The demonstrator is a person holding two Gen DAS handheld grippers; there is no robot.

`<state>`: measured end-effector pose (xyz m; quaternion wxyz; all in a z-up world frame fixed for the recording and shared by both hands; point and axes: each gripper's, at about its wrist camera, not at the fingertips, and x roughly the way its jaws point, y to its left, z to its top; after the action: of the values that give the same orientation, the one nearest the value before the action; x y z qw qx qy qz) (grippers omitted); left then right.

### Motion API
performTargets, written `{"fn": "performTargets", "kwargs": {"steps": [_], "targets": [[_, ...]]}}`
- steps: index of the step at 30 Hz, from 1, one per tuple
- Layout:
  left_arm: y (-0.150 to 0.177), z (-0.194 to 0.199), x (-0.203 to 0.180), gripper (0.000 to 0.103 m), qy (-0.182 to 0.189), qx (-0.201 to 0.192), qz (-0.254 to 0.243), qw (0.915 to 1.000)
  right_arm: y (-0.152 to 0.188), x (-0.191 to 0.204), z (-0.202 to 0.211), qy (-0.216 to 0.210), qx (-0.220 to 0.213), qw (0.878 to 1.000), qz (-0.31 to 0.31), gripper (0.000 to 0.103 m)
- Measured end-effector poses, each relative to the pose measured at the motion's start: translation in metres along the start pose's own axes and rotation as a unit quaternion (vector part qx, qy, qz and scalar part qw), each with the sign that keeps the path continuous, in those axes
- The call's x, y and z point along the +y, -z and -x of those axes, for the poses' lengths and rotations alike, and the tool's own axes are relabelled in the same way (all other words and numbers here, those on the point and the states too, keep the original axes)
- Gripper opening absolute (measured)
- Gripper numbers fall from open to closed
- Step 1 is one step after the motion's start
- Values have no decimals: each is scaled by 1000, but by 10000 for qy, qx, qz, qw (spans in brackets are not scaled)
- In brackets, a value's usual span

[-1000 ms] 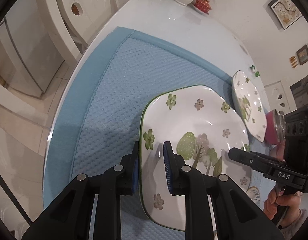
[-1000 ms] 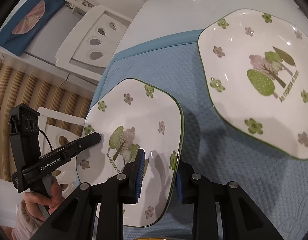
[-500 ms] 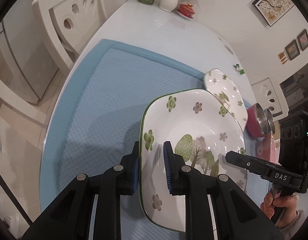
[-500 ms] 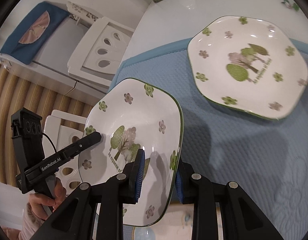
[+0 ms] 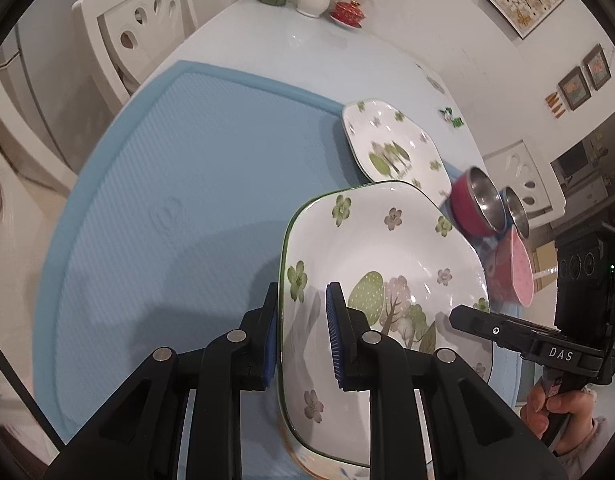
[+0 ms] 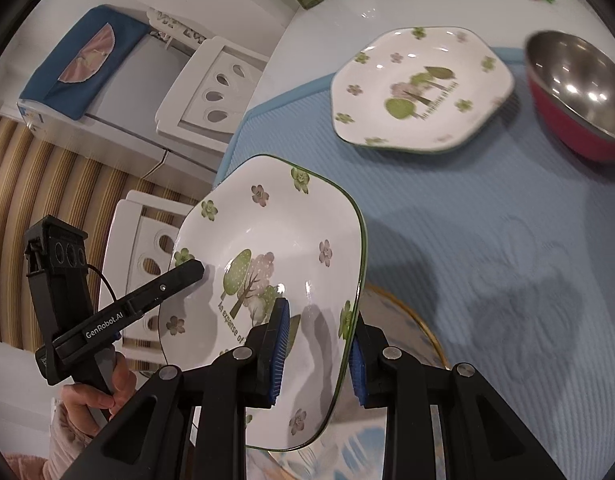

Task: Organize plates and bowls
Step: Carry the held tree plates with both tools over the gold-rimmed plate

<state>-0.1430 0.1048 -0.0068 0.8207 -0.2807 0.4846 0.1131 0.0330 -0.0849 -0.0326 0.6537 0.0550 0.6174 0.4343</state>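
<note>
With both sets of jaws clamped on opposite rims, I hold the flowered plate (image 5: 381,280) tilted above the blue mat (image 5: 187,184); uneven pull could slip it onto the second plate (image 5: 391,148) at one o'clock.

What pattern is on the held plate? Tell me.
The held plate is white with green and pink flowers, trees and a green rim; clearest in the right wrist view.

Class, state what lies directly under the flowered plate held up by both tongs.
Under the held plate shows part of a gold-rimmed plate with blue pattern on the blue mat. Most of it is covered.
</note>
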Motion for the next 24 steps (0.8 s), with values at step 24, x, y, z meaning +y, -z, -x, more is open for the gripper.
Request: {"fn": "performTargets", "kwargs": {"steps": [24], "targets": [[65,-23,-28,17,-198,429,128,9988,45,-40,11,5,357,9992,-171,27]]}}
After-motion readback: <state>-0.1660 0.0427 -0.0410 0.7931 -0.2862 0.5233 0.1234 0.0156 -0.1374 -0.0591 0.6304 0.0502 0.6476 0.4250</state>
